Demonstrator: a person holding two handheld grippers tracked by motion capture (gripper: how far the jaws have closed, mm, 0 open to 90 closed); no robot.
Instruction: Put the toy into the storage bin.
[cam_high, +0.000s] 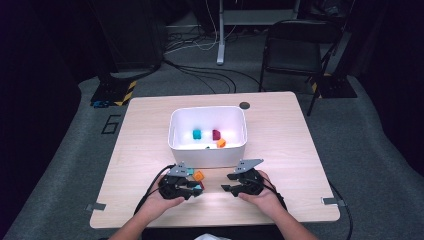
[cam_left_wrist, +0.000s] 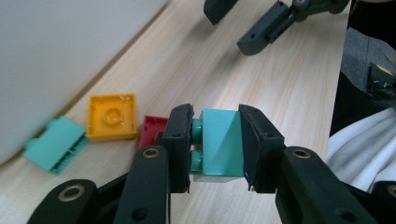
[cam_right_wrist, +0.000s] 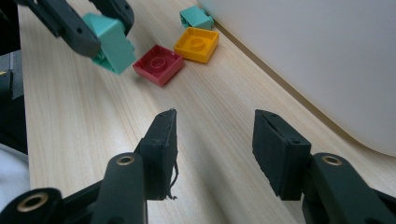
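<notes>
My left gripper (cam_left_wrist: 215, 112) is shut on a teal brick (cam_left_wrist: 217, 142), held a little above the wooden table (cam_high: 280, 150); its studs face the left jaw. From the right gripper view, this held teal brick (cam_right_wrist: 112, 42) hangs at the upper left. On the table beside the bin lie a red brick (cam_left_wrist: 153, 128), an orange brick (cam_left_wrist: 112, 116) and a second teal brick (cam_left_wrist: 56, 144). My right gripper (cam_right_wrist: 215, 116) stands open over bare wood with nothing between its jaws. Seen from above, the left gripper (cam_high: 200, 189) and right gripper (cam_high: 228, 182) face each other near the front edge.
A white bin (cam_high: 172, 135) stands at the table's middle, just beyond both grippers. Inside it are a teal brick (cam_high: 197, 134), a dark red one (cam_high: 216, 134) and an orange one (cam_high: 221, 143). A black folding chair (cam_high: 295, 50) and cables lie behind the table.
</notes>
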